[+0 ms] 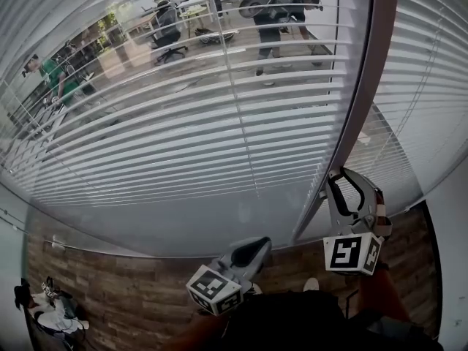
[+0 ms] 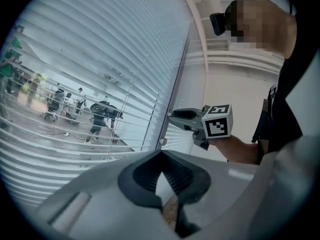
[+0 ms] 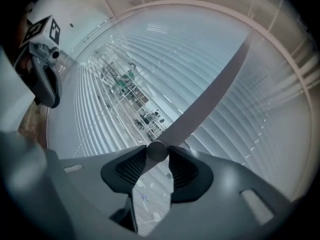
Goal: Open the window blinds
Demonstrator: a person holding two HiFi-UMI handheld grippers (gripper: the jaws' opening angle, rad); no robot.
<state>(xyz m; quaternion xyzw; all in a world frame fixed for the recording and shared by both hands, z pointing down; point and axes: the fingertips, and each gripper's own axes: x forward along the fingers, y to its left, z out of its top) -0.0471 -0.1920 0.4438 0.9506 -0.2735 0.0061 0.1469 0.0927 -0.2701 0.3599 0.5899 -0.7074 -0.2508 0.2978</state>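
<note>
Jaws of the right gripper (image 3: 157,153) pinch a small round knob (image 3: 157,149) on the dark window post (image 1: 351,123), one pad pressed on each side of it. That post splits the window blinds (image 1: 183,145), which hang behind the glass across the whole wall ahead, their white slats tilted enough to show an office through the gaps. Lower down and well apart from the post, the left gripper (image 2: 160,154) is held level with its tips together on nothing, over the wooden floor (image 1: 110,284).
</note>
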